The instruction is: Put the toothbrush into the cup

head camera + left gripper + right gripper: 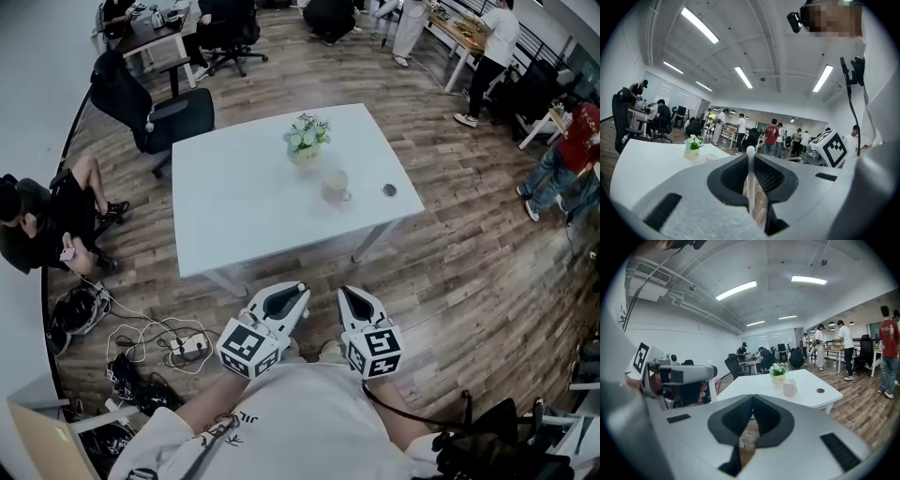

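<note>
Left gripper (750,157) clamped on thin white toothbrush (750,185); right gripper (752,400) closed, empty; both held short of white table (234,211); cup (336,185) beside flower pot (307,141).

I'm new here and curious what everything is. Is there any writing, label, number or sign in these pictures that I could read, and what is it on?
On the flower pot: a small dark mark, too blurred to read.
On the person's white shirt: dark stylised print, not legible.
On the marker cubes: black-and-white square patterns, no letters or numbers.
Nothing here reads clearly enough to quote.
</note>
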Demonstrator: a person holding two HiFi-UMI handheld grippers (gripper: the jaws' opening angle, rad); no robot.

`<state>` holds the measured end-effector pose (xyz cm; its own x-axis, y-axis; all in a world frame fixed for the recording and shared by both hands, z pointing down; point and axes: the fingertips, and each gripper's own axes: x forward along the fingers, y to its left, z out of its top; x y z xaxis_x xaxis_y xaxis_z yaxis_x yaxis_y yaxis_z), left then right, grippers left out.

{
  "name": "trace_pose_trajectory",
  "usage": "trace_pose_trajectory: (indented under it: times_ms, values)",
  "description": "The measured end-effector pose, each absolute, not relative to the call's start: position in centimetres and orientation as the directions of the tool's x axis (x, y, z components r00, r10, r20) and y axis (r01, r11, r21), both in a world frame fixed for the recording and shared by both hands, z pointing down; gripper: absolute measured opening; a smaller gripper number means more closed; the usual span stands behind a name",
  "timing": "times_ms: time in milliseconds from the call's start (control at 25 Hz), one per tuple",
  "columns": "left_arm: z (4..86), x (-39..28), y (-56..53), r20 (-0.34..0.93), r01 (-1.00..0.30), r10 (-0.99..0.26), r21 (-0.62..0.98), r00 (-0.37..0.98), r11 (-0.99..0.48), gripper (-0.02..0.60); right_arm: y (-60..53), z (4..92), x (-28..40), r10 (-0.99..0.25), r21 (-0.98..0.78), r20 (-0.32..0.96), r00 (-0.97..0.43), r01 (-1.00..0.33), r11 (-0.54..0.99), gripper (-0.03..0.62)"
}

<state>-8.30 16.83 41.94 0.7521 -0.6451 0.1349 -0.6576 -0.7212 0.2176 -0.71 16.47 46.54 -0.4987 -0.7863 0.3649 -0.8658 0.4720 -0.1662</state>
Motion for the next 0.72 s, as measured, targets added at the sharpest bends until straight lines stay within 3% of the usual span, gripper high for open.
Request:
trace_pose_trajectory:
  times_ms: [720]
  values:
    - [43.0,-9.8,11.2,0.138,-0.666,-0.655,0.248,0.743,-0.703,0.049,10.4,48.2,-1.8,-0.768,-0.189,0.381,-0.514,-0.857,0.480,0.018]
